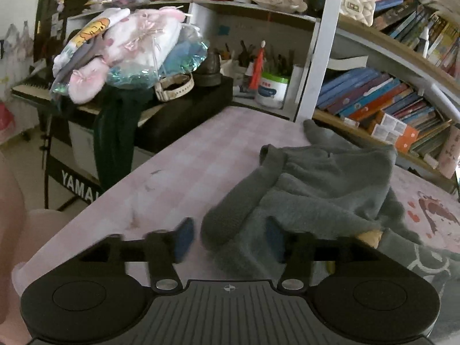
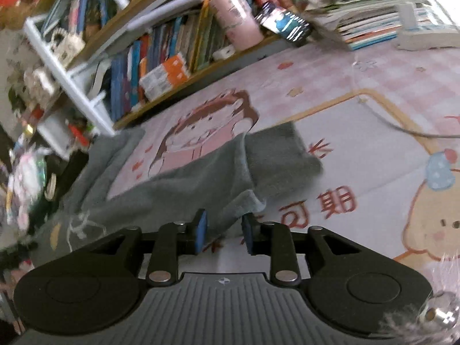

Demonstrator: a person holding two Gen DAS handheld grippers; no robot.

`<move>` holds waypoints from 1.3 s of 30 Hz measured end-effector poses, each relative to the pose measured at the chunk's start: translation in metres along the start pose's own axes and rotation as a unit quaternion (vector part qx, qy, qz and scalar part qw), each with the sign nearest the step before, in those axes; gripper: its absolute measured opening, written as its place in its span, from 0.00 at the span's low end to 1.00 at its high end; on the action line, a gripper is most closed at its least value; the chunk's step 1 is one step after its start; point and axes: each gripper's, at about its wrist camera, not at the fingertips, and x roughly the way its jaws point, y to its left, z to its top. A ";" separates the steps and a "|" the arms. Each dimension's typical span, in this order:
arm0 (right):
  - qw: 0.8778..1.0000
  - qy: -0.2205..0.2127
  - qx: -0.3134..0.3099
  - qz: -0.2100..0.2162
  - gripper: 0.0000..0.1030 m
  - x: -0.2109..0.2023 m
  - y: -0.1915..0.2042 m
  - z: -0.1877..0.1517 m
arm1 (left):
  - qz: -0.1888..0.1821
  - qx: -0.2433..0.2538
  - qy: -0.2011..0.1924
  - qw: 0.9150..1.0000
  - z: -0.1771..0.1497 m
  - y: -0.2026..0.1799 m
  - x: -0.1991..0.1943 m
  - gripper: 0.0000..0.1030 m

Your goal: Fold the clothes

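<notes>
A grey fleece garment point(image 1: 316, 178) lies bunched on the pink checked bed sheet point(image 1: 187, 166). One ribbed cuff point(image 1: 230, 215) reaches down between the fingers of my left gripper point(image 1: 229, 238), whose jaws stand wide; the left blue pad point(image 1: 184, 238) is clear of the cloth. In the right wrist view the same garment point(image 2: 201, 172) is spread over the cartoon-printed sheet point(image 2: 359, 143), a sleeve point(image 2: 276, 158) lying out to the right. Its near edge runs between the blue pads of my right gripper point(image 2: 224, 231), and the pads stand a little apart from it.
A bookshelf point(image 1: 388, 100) point(image 2: 161, 57) runs along the bed's far side, with a white post point(image 1: 319, 57). To the left stand a keyboard stand point(image 1: 74, 187) and a heap of clothes point(image 1: 129, 51). A thin cable point(image 2: 402, 129) crosses the sheet at right.
</notes>
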 end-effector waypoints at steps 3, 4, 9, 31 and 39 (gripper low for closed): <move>0.998 -0.035 0.023 -0.042 0.38 -0.006 -0.010 0.007 | -0.009 -0.006 0.002 1.000 -0.004 0.000 -0.002 0.57; 0.997 -0.041 0.032 -0.053 0.40 -0.006 -0.014 0.010 | -0.011 -0.009 0.004 1.000 -0.005 0.001 -0.003 0.57; 0.995 -0.038 0.069 -0.069 0.40 0.001 -0.032 0.019 | -0.022 -0.037 0.019 0.999 -0.008 0.006 0.004 0.57; 0.980 -0.074 -0.074 -0.169 0.40 -0.069 -0.023 0.021 | -0.075 -0.089 0.019 0.993 -0.016 0.006 0.007 0.54; 0.978 -0.066 -0.165 -0.114 0.40 -0.031 0.023 0.008 | -0.124 -0.133 0.026 0.983 -0.020 0.007 0.013 0.33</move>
